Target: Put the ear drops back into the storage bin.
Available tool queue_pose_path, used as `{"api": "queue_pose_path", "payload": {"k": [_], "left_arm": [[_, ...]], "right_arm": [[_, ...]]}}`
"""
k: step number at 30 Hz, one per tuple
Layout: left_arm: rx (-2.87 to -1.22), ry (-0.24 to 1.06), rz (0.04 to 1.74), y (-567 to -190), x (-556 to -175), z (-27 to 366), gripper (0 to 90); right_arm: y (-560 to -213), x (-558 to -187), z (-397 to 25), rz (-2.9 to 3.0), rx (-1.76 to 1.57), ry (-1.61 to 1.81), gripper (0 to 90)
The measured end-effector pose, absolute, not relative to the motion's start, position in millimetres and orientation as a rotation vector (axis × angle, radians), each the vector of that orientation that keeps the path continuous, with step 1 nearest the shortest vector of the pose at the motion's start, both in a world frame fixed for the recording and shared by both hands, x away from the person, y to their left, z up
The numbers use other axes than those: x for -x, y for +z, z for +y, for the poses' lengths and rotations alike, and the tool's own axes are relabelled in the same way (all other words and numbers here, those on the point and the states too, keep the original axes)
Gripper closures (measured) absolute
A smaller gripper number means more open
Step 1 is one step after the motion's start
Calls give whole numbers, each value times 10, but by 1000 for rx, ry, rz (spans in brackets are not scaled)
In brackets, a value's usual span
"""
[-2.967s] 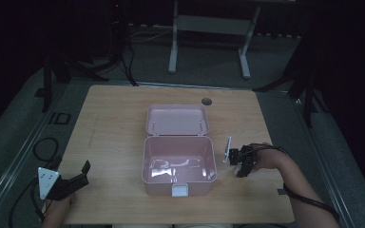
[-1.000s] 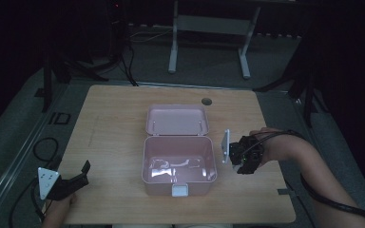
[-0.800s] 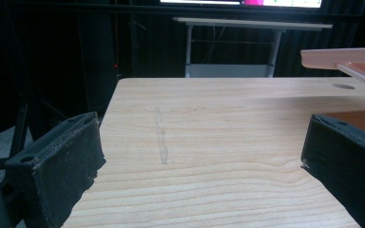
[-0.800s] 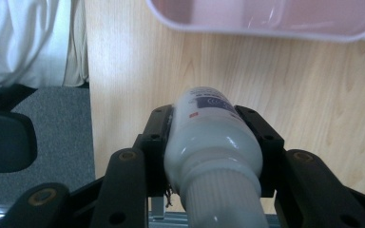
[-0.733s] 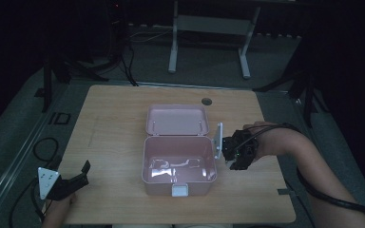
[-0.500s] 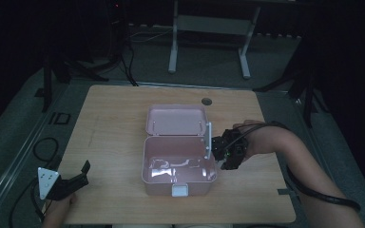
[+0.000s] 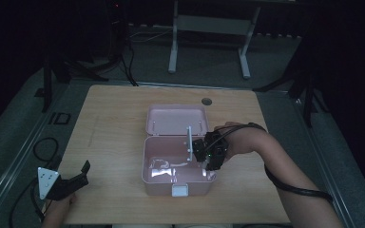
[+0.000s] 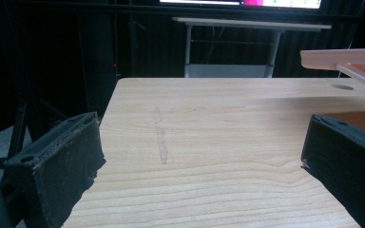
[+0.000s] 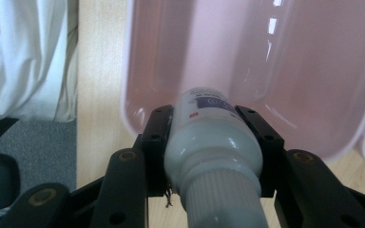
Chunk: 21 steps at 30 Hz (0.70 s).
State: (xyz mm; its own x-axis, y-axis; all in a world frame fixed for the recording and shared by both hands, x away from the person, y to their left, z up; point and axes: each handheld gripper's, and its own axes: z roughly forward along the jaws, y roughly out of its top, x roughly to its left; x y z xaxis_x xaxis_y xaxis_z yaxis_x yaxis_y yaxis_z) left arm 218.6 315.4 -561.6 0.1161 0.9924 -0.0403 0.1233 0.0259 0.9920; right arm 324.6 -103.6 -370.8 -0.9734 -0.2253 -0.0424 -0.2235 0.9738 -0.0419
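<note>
At the near left corner of the wooden table (image 7: 114, 118), the left gripper (image 7: 73, 178) lay low beside the edge, held by a hand (image 7: 57, 209) that came in from the bottom. In the left gripper view its two black jaws stood spread wide with only bare wood between them, and a faint grey smudge ran along the grain ahead of them.

In the middle of the table sat one pink plastic box (image 7: 176, 164), open, with its lid (image 7: 176, 119) folded back flat on the far side and a small pale latch (image 7: 179, 190) on its near wall. The tray of the box was glossy, with soft rounded corners, and nothing clear could be made out lying in it.

Over the right part of that tray hung the right gripper (image 7: 204, 152), carried on a bare forearm with a black cable looped round it. The right gripper was pinching one bottle (image 9: 214, 142) across its body: a white, smooth, rounded plastic bottle with a ribbed white cap towards the camera and a small label with a dark blue patch and a red mark near its far end. The bottle's far end pointed into the pink box, above its floor; whether it touched the floor could not be told.

One small round hole (image 7: 206, 101) sat in the tabletop beyond the lid.
</note>
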Motion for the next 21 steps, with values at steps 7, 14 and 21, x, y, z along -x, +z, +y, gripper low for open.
{"api": "queue_pose_path", "payload": {"k": [7,14,21], "left_arm": [[-1327,1035,1223,-5616,-2185,3157,4],[-1327,1034,1222,-5616,-2184,3156,4],[-1328,1034,1222,-5617,-2185,3155,4]], "right_arm": [[-3980,-3329,-906,3090,349,-82,597],[-4220,-3429,-859,3090,315,-136,596],[-4439,-3505,-837,3113,306,-133,597]]}}
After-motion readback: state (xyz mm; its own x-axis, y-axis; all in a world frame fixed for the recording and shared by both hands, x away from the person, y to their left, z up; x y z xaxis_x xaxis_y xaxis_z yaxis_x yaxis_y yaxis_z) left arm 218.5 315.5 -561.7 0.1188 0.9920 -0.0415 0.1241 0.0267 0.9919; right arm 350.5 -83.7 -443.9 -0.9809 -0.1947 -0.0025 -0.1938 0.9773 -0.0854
